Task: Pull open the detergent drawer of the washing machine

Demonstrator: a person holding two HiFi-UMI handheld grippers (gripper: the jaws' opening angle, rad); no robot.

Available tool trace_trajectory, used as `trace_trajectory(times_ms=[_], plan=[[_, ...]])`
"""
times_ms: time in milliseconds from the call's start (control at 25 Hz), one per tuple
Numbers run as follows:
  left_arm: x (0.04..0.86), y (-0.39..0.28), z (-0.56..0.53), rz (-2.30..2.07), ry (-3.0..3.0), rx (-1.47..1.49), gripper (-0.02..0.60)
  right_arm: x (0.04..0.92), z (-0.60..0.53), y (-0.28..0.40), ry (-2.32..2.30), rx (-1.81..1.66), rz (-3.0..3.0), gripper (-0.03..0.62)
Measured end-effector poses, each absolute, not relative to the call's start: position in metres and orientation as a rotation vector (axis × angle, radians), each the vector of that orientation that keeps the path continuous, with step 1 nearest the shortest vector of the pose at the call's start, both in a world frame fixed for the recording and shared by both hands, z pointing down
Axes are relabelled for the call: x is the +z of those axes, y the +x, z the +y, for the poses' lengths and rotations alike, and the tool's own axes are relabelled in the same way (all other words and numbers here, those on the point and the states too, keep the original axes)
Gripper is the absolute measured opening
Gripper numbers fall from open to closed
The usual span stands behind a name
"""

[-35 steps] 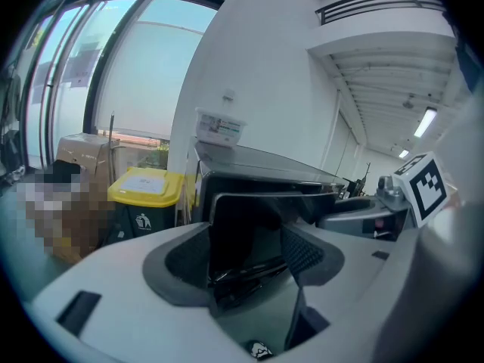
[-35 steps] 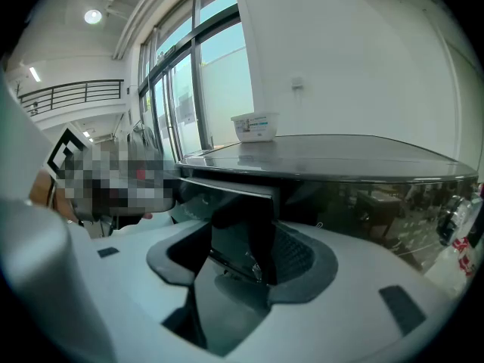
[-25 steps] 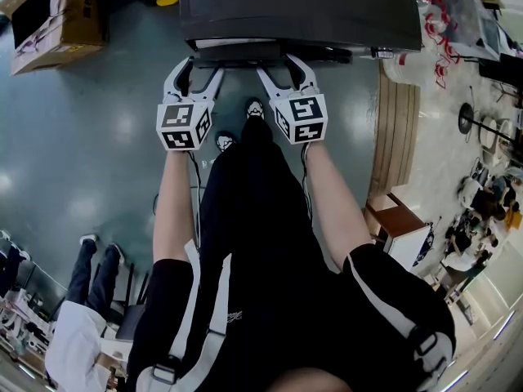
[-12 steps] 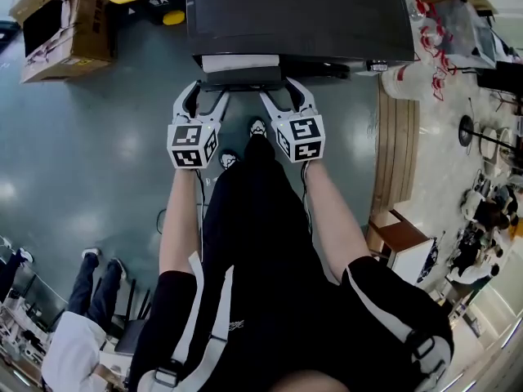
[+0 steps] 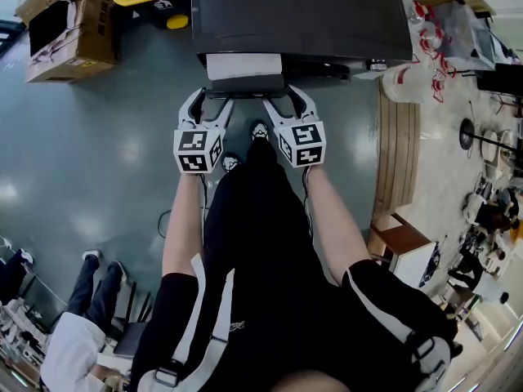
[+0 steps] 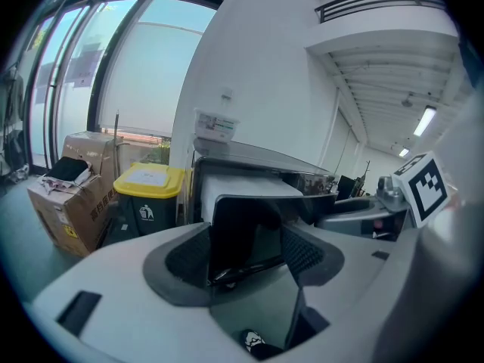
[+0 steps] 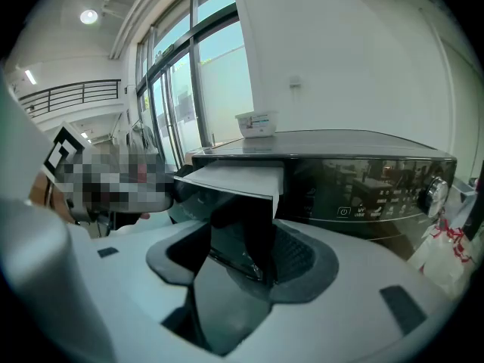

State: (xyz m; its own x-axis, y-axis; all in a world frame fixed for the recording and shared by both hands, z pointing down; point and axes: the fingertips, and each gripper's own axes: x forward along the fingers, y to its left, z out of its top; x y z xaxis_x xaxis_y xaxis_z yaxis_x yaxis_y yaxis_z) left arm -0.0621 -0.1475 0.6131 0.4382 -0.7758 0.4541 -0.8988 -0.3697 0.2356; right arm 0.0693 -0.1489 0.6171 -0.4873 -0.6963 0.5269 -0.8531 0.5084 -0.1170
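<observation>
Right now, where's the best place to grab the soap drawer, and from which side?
Grab the detergent drawer by its dark front panel, coming straight from the front. That panel is a thin flat lip sticking out of the washing machine, so jaws can straddle it. The left gripper and right gripper pinch it there.

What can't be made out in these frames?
Compartments of the detergent drawer: head view, only a white top shows.
Door of the washing machine: head view, hidden under the machine's own top.
Print on the control panel: right gripper view, too small.
Label on the tub atop the machine: right gripper view, too small.
</observation>
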Motion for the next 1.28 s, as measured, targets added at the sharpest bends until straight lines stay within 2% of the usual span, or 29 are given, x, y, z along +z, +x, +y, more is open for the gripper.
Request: trace_trajectory(times_ms=[640, 880, 1280], plan=[[0.621, -0.063, -0.13, -1.352, 2.286, 0.427, 0.295, 0.625, -0.132, 0.066, 1.282, 0.534, -2.325, 0.258], [0.621, -0.05, -0.134, -1.314, 2.295, 0.47, 0.305, 0.625, -0.133, 0.071, 1.24, 0.534, -2.34, 0.314], [0.617, -0.056, -0.132, -1.357, 2.25, 0.435, 0.304, 0.622, -0.135, 0.067, 1.245, 0.532, -2.318, 0.301]])
